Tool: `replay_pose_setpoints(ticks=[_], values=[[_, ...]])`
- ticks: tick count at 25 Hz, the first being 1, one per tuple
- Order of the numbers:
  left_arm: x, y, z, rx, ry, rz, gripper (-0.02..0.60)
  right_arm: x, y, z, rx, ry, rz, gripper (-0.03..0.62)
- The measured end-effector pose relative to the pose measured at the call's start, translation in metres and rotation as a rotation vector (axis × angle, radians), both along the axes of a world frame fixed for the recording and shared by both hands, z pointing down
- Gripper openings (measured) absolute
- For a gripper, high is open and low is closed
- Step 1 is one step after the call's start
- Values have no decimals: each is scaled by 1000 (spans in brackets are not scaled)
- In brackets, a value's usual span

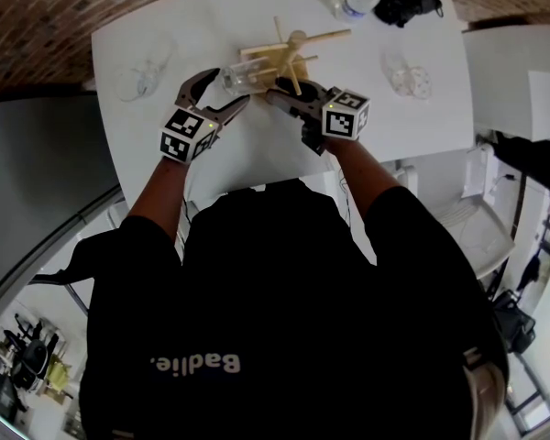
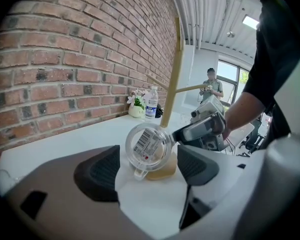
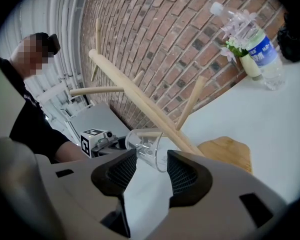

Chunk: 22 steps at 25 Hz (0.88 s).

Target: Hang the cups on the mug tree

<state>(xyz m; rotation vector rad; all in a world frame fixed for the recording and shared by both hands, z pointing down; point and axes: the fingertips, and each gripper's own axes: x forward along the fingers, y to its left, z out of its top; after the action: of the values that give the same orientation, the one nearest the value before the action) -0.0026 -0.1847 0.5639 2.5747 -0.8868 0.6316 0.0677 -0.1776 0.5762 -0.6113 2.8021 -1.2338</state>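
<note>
Nearest me, the left gripper (image 2: 147, 167) has its jaws wide apart and empty. I see the clear cup (image 2: 149, 145) on its side just ahead, bottom toward me, handle down, at the foot of the mug tree (image 3: 140, 103) on the white worktop (image 1: 412, 126). Opposite, the right gripper (image 3: 150, 172) shows a narrower gap, holding nothing

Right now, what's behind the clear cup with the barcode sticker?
In the left gripper view, the clear cup covers part of the mug tree's wooden base; its post rises behind. Where post meets base is covered.
</note>
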Motion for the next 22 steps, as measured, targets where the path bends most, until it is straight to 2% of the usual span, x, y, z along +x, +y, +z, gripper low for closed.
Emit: replay_pose_setpoints(ticks=[8,12,16,22], values=[[-18,16,-6,3,5,-37,354,28,12,-11,27,77,72,199],[-32,31,-16,-5,17,-88,351,37,28,-25,47,119,107,199],[-43,50,-37,-3,56,-121,320,35,43,-43,93,162,121,199],[-51,92,-83,22,140,-110,242,16,72,-81,172,195,133,192]])
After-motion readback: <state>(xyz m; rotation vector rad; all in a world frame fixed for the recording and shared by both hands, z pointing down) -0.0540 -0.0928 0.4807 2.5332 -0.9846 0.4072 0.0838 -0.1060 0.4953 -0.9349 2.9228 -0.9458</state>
